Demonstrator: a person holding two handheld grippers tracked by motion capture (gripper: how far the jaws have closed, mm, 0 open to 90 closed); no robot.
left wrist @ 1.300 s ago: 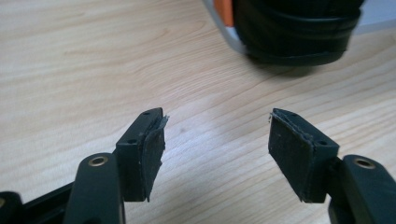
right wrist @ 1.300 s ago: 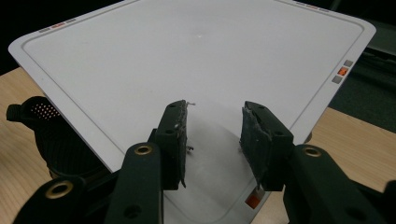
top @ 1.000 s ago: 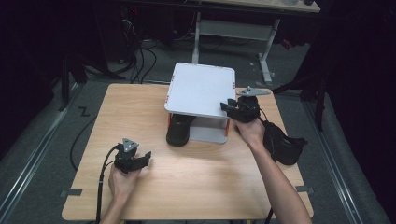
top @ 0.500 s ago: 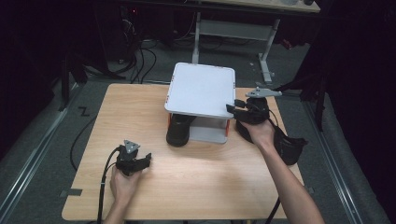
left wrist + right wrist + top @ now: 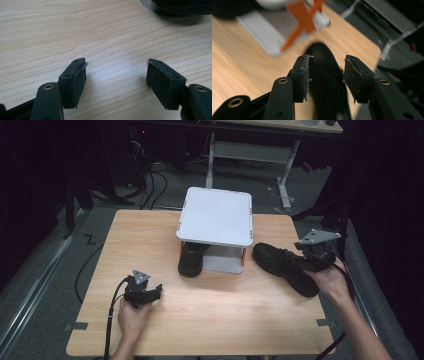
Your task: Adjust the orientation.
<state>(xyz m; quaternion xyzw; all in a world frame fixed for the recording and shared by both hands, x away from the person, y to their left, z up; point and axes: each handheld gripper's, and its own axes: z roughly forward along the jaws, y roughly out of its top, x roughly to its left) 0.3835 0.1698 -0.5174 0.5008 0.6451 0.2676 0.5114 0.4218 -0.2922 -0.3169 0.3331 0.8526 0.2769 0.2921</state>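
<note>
The right tongs (image 5: 311, 261) sit at about three o'clock on the table (image 5: 150, 235), with a black shoe (image 5: 282, 265) lying toe-in toward the white rack (image 5: 216, 215) at the centre. In the right gripper view the two jaws stand on either side of the shoe's back end; the left one looks to be touching it, while a sliver of gap shows at the right one, so I read this as a loose hold or a grip just closing or letting go — I cannot tell which. A second shoe (image 5: 191, 260) is tucked under the rack's shelf at roughly six o'clock from its middle, toe poking out.

If the aim is to carry this shoe to the rack, the hold wants to be firm on the stiff heel, not the soft collar, and the shoe kept level so the toe doesn't drag on the wood. The free slot beside the other shoe is low, so I would slide it in flat rather than drop it from above, and mind the orange leg (image 5: 298, 15) close by.

The left tongs (image 5: 145, 295) rest at seven o'clock, jaws spread wide over bare wood, nothing between them.

Compared with half a second ago, the right hand has pulled outward and nearer the person — it was up by the rack's right edge, and the shoe now lies plainly in the open to the right of the rack. The left hand has not shifted.
</note>
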